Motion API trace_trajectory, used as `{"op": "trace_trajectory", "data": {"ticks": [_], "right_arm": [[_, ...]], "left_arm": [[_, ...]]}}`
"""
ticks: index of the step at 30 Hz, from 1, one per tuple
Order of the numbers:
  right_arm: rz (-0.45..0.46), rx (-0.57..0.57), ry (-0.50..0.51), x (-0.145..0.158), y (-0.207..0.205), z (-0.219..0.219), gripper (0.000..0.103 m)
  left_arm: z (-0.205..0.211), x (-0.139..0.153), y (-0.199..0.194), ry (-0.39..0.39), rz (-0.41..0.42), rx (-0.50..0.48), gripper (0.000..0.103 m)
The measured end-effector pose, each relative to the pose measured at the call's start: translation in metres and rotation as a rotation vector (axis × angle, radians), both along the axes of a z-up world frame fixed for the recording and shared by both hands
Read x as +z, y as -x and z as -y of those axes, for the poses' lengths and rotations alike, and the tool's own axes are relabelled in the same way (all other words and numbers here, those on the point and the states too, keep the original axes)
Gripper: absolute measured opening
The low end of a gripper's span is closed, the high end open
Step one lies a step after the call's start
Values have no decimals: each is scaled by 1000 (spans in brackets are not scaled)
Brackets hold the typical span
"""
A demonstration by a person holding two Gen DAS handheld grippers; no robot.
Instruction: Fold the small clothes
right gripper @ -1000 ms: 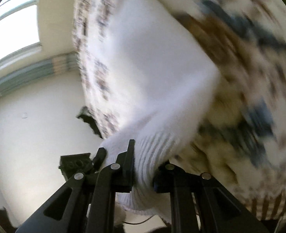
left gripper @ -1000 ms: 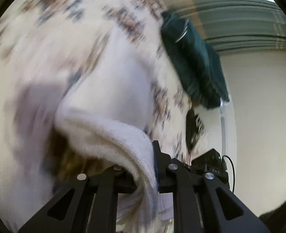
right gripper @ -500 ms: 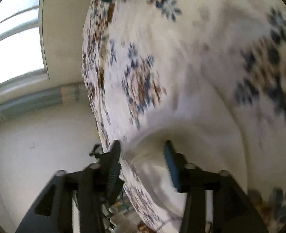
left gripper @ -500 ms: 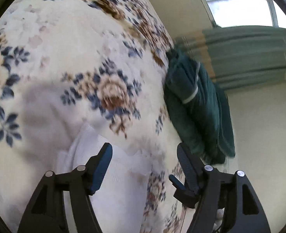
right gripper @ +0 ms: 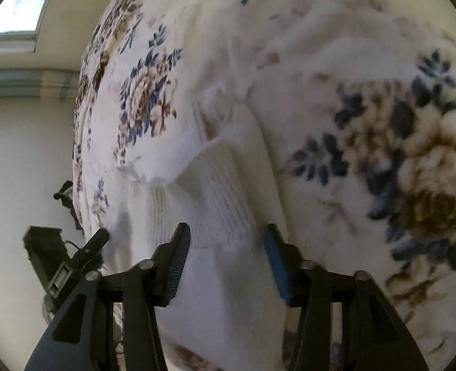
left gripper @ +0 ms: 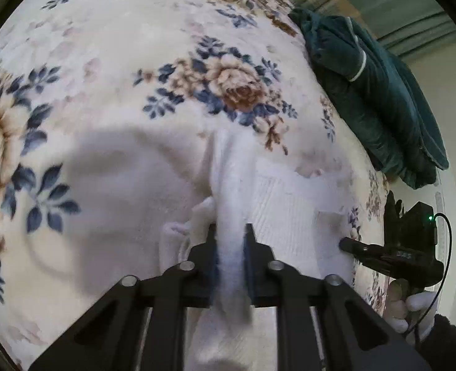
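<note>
The white garment (left gripper: 290,204) lies on the bed (left gripper: 104,61) near its right edge, partly folded. Left gripper (left gripper: 230,232) fingers pinch a raised fold. Right gripper (right gripper: 226,241) fingers straddle the ribbed hem, wide. Further folds remain.

Floral blanket (left gripper: 228,86) covers the bed. Green quilt (left gripper: 379,99) lies at its edge. Cream walls (right gripper: 27,160); bright window (right gripper: 17,9) above striped curtain (right gripper: 23,83).

Soft daylight from window (right gripper: 11,9); grey shadows on blanket (left gripper: 110,160); fisheye-warped edges; right view slightly blurred.
</note>
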State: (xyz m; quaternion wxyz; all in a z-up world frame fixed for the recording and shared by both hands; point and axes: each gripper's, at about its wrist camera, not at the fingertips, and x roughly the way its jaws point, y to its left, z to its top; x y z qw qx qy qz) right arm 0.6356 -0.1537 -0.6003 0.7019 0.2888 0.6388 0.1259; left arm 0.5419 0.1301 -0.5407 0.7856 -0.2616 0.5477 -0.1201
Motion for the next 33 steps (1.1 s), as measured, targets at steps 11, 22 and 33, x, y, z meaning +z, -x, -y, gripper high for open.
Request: {"op": "trace_trajectory", "data": {"ticks": [11,22,33], "right_arm": [[45,5,196,19,-33,-1,6],[-79,-10,-12,22,85,29,41],[-31,-90,94,7,146,21,7]], "left_arm": [[-41,1,0,119,-21,150,14],[-18,-2,123,33,-83,-15,34],[-29,-6,140,-1,-41,70,4]]}}
